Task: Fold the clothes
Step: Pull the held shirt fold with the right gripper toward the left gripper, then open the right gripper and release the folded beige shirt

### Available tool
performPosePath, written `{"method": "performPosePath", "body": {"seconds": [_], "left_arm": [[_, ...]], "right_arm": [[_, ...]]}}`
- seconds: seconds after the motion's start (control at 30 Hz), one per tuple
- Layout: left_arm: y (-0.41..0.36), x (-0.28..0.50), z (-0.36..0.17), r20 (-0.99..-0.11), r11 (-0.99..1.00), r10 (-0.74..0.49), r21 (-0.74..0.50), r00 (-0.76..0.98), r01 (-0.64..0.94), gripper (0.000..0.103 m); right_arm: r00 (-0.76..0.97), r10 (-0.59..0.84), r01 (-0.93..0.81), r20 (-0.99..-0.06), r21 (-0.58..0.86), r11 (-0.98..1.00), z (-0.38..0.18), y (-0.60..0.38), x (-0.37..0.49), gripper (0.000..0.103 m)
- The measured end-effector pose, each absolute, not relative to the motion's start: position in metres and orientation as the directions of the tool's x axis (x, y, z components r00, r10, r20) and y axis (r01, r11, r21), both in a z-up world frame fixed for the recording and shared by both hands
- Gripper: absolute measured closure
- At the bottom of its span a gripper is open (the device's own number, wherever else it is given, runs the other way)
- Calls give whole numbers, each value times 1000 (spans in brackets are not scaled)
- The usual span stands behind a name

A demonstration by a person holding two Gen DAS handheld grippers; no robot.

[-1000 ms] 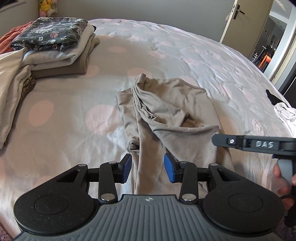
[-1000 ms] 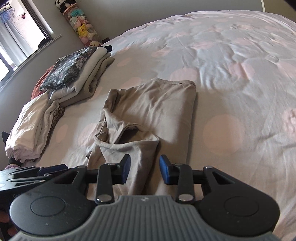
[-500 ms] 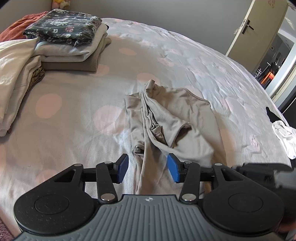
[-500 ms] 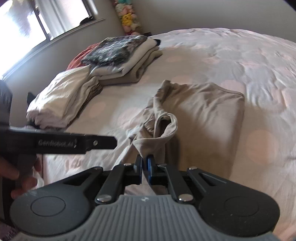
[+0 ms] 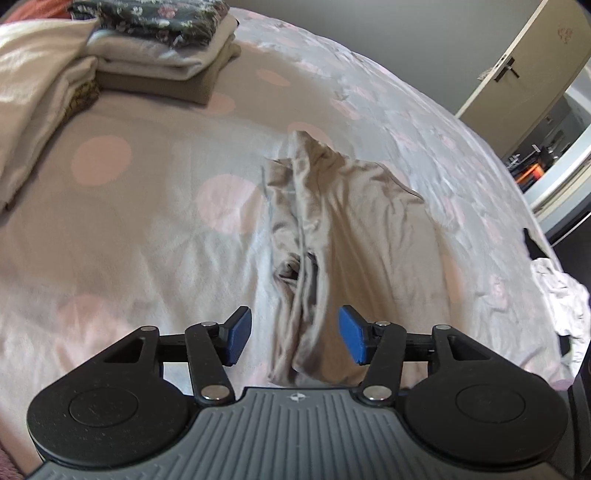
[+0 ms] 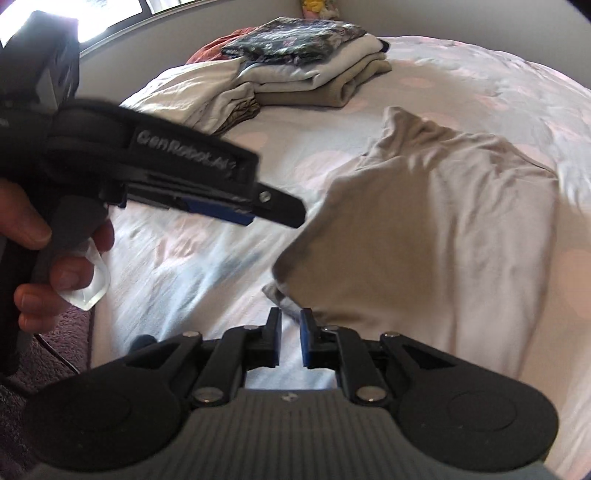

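While left gripper (image 5: pixel 295 339), jaws just widening, straddles beige garment (image 5: pixel 354 236) unpinched, right gripper (image 6: pixel 290 341) stands narrowly parted, garment corner at its tips.

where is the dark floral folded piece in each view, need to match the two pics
Left wrist view: the dark floral folded piece sits at the top left edge, on top of a stack of folded clothes.
Right wrist view: it lies at top centre, on the same stack.
Shared landmark: the beige top spread on the bed, mid-frame in the left view, centre right in the right view.
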State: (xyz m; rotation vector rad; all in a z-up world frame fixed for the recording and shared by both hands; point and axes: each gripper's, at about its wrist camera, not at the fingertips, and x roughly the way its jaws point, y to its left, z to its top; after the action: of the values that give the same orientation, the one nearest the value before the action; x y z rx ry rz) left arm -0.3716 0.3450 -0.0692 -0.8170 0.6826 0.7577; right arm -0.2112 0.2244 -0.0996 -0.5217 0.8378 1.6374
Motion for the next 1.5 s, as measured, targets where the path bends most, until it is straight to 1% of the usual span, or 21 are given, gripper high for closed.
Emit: {"method": "performPosePath", "body": {"seconds": [0.1,0.13,0.2,0.27,0.33,0.37,0.4,0.43,0.5,0.57,0.7,0.73,0.83,1.03,1.1,1.13,1.23,1.3,1.37,1.43,1.5], "left_arm": [[340,-373,-70,-747,478,300,-421,593,-771,49],[338,-373,-69,-740,486,298,-426,603,-763,49],[334,-369,-68,-740,512,289,-416,607,-752,51],[331,-362,-72,-768,539,279,-372,577,-756,61],[328,-358,-79,-791,549,282,-332,544,-767,62],[328,-356,-83,-798,547,284,-320,531,-773,64],[328,-358,-87,-800,542,279,-325,531,-775,76],[328,-359,-92,-801,537,274,-332,532,-776,82],[328,-364,-95,-801,530,274,-337,533,-778,99],[327,-367,-96,-797,531,275,-339,537,-776,101],[328,-368,-105,-825,516,258,-322,502,-794,102],[328,-368,-110,-834,513,254,-312,489,-799,102],[330,-373,-117,-833,494,243,-335,497,-803,101],[324,-381,-111,-859,482,233,-304,455,-822,100],[320,-386,-107,-864,483,237,-293,445,-825,98],[319,-389,-102,-862,483,246,-287,443,-827,95],[320,-395,-83,-835,485,301,-282,460,-828,73],[327,-395,-69,-796,478,335,-317,504,-819,60],[339,-389,-60,-762,482,347,-356,547,-801,55],[353,-378,-53,-736,490,359,-375,574,-787,54],[368,-365,-51,-729,494,380,-360,570,-791,47]], "right_arm": [[-173,669,-968,-723,250,20,-91,204,-187,81],[-146,672,-968,-726,246,55,-89,198,-180,76],[-73,660,-970,-747,206,126,-86,184,-168,72],[-9,626,-971,-780,155,179,-90,174,-161,62],[32,597,-967,-802,127,222,-96,165,-154,57],[34,589,-963,-807,132,236,-99,163,-151,57],[32,588,-960,-808,138,242,-101,165,-149,57],[39,589,-961,-807,131,243,-103,166,-149,57],[29,576,-963,-817,132,236,-109,170,-149,60],[15,560,-964,-828,137,228,-115,174,-149,95],[32,529,-970,-848,102,223,-118,175,-153,97],[38,512,-969,-858,93,227,-121,176,-154,100],[34,492,-966,-870,97,238,-124,177,-151,100],[42,478,-962,-878,94,257,-120,167,-148,101],[57,501,-956,-864,98,277,-113,159,-147,98],[65,520,-953,-851,102,285,-109,155,-146,95],[79,588,-941,-805,136,311,-94,151,-141,95],[99,630,-933,-771,149,328,-84,153,-136,88],[115,665,-923,-738,169,347,-76,160,-128,66],[115,683,-910,-721,200,364,-73,169,-116,63],[108,692,-891,-714,240,386,-72,181,-103,60]]}}
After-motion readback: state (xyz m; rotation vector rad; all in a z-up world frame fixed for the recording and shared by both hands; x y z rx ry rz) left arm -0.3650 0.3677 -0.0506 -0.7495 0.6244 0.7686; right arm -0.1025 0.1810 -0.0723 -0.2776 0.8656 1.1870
